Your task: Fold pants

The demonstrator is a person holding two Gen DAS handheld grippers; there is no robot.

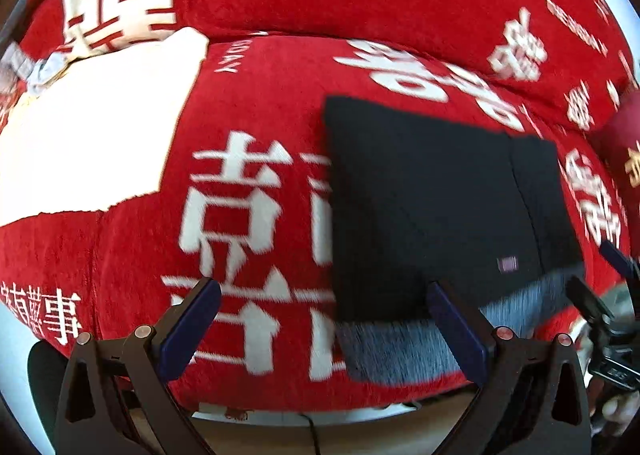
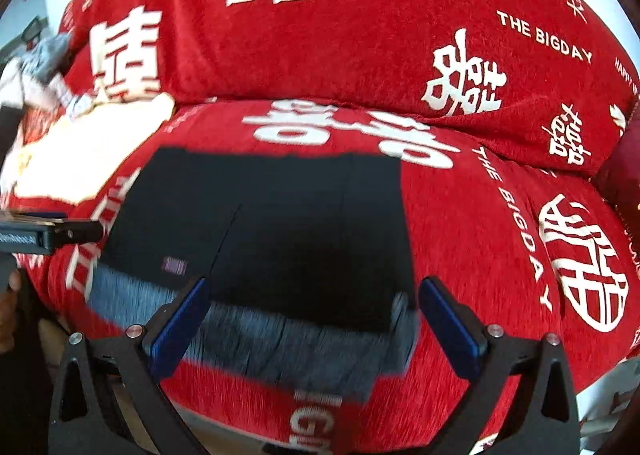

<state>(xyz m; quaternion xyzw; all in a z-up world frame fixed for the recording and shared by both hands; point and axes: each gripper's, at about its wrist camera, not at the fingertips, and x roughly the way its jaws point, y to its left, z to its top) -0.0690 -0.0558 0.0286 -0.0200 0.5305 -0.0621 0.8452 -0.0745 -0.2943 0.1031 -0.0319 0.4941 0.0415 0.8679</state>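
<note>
- One pair of black pants (image 1: 432, 211), folded into a compact rectangle, is seen lying flat on the red sofa seat (image 1: 248, 95); a grey inner layer shows along its near edge, at the seat's front.
- Two grippers are counted: the left gripper (image 1: 324, 329) is held with fingers spread wide and nothing between them, and the right gripper (image 2: 312, 325) is likewise spread and empty (each hovers at the near edge of the pants).
- One white cloth (image 1: 92, 127) is spread on the seat to the left, well apart from the pants.
- Bare red cover, printed with white characters, is left open between cloth and pants, and again to the right of the pants.
</note>
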